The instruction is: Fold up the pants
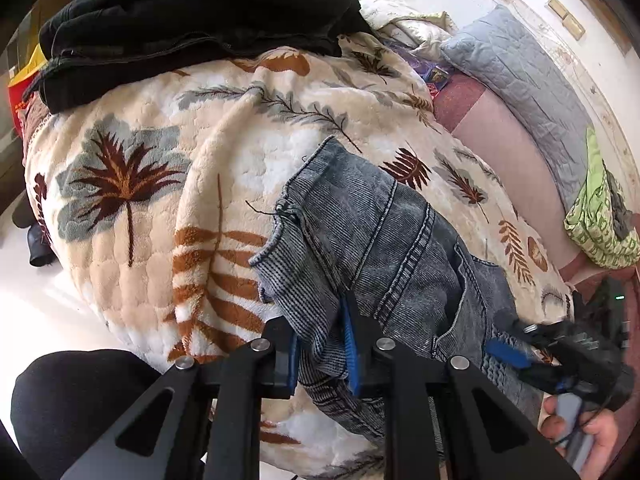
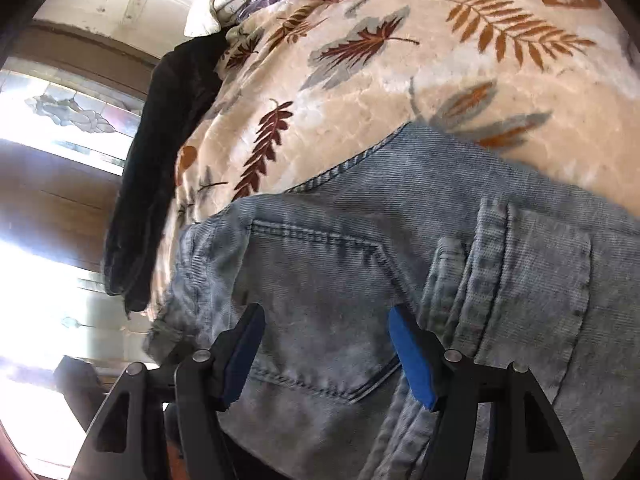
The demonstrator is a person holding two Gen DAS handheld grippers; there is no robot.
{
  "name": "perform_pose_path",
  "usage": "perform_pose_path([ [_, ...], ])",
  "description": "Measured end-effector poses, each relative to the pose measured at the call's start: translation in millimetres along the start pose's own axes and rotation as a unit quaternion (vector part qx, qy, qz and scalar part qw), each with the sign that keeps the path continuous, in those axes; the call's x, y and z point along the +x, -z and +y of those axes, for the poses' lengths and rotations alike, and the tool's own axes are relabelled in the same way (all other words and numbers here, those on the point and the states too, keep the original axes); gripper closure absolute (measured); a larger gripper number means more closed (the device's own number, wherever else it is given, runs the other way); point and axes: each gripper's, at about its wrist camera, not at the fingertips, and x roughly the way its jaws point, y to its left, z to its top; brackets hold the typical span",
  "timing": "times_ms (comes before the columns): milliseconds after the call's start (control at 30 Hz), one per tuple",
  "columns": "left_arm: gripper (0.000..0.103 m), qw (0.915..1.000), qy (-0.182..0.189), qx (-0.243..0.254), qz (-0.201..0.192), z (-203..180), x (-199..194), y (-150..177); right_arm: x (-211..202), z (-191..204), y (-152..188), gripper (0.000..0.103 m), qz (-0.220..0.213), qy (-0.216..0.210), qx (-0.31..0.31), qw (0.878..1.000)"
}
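On the far left of the left wrist view, a pile of dark clothes (image 1: 192,24) sits at the far edge of the bed, on a plush leaf-print blanket (image 1: 132,216). Moving right, the pants (image 1: 360,236), grey-blue washed denim, lie bunched across the blanket, their frayed hems toward the middle of the bed and the pocket end nearest me. My left gripper (image 1: 322,350) has its jaws clamped on a ridge of denim gathered between the blue pads. Further right, my right gripper (image 1: 516,350) hovers just above the pocket area, with the person's hand (image 1: 576,428) behind it. A grey quilted pillow (image 1: 524,80) lies beyond.

In the right wrist view, the jaws of that gripper (image 2: 328,354) stand apart over the back pocket (image 2: 320,304), nothing between them.

I judge the denim to be fairly heavy and thick, soft enough to drape yet stiff at seams and waistband. It should not slip from rubber pads. The best hold looks like the waistband or a stitched seam, where the layers bunch firmly.
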Motion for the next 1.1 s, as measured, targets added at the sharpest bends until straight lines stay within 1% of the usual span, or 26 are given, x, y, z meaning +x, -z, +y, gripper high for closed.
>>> perform_pose_path([
  [67,0.085,1.0000,-0.002,0.008,-0.003,-3,-2,0,-6,-5,1,0.035,-0.009,-0.019,0.011,1.000],
  [133,0.085,0.9999,-0.004,0.012,-0.007,-3,-5,-1,-22,-5,-4,0.035,-0.012,-0.056,0.024,0.998],
  [233,0.085,0.9999,-0.006,0.013,-0.010,-5,-6,-2,-41,-3,-19,0.035,-0.051,-0.095,0.032,0.994],
  [267,0.085,0.9998,-0.009,0.015,-0.012,-7,-6,-2,-39,-8,-22,0.035,-0.056,-0.106,0.041,0.992],
  [300,0.086,0.9997,-0.012,0.017,-0.013,-9,-7,-1,-32,-15,-27,0.035,-0.053,-0.108,0.049,0.991],
  [333,0.086,0.9997,-0.012,0.018,-0.014,-10,-8,-1,-15,-26,-30,0.035,-0.032,-0.092,0.069,0.993],
  [367,0.086,0.9996,-0.012,0.021,-0.016,-12,-9,-1,-2,-36,-29,0.036,-0.018,-0.085,0.087,0.992],
  [400,0.087,0.9995,-0.013,0.023,-0.017,-13,-11,-1,-7,-33,-29,0.038,-0.027,-0.083,0.079,0.993],
  [433,0.087,0.9994,-0.014,0.027,-0.020,-15,-13,-3,-18,-27,-29,0.038,-0.025,-0.086,0.076,0.993],
  [500,0.088,0.9986,-0.014,0.039,-0.032,-22,-20,-6,-38,-22,-24,0.038,-0.033,-0.123,0.064,0.990],
  [533,0.089,0.9983,-0.014,0.044,-0.036,-26,-22,-7,-51,-24,-19,0.038,-0.044,-0.123,0.058,0.990],
  [567,0.090,0.9969,-0.014,0.060,-0.048,-35,-27,-7,-68,-28,-12,0.038,-0.060,-0.119,0.054,0.990],
  [633,0.093,0.9935,-0.015,0.089,-0.070,-52,-36,-6,-93,-46,4,0.038,-0.074,-0.124,0.056,0.988],
  [667,0.094,0.9894,-0.012,0.115,-0.087,-67,-44,-3,-104,-55,12,0.038,-0.083,-0.121,0.059,0.987],
  [700,0.095,0.9865,-0.012,0.131,-0.097,-77,-49,-1,-118,-70,22,0.038,-0.096,-0.116,0.064,0.987],
  [733,0.096,0.9810,-0.008,0.157,-0.113,-91,-56,3,-124,-83,28,0.038,-0.108,-0.115,0.071,0.985],
  [767,0.096,0.9736,-0.007,0.189,-0.128,-109,-63,10,-136,-100,37,0.038,-0.125,-0.115,0.084,0.982],
  [800,0.096,0.9657,0.001,0.218,-0.140,-127,-69,18,-146,-117,44,0.038,-0.140,-0.116,0.099,0.978],
  [833,0.096,0.9598,0.004,0.239,-0.148,-140,-73,24,-158,-133,53,0.038,-0.158,-0.118,0.114,0.974],
  [867,0.096,0.9483,0.010,0.273,-0.161,-159,-77,37,-170,-149,60,0.038,-0.176,-0.120,0.128,0.969],
  [933,0.097,0.9295,0.023,0.325,-0.172,-191,-80,59,-189,-176,75,0.038,-0.206,-0.119,0.153,0.959],
  [967,0.097,0.9193,0.040,0.355,-0.165,-210,-79,76,-198,-190,82,0.038,-0.218,-0.125,0.165,0.954],
  [1000,0.097,0.9140,0.048,0.370,-0.159,-221,-77,86,-206,-202,87,0.038,-0.225,-0.129,0.172,0.950],
  [1033,0.097,0.9022,0.059,0.401,-0.149,-238,-72,106,-212,-212,93,0.038,-0.232,-0.132,0.179,0.947],
  [1067,0.097,0.8947,0.066,0.419,-0.140,-248,-67,120,-220,-225,100,0.038,-0.242,-0.137,0.189,0.942],
  [1100,0.097,0.8847,0.074,0.443,-0.124,-260,-59,140,-225,-233,104,0.038,-0.247,-0.139,0.195,0.939],
])
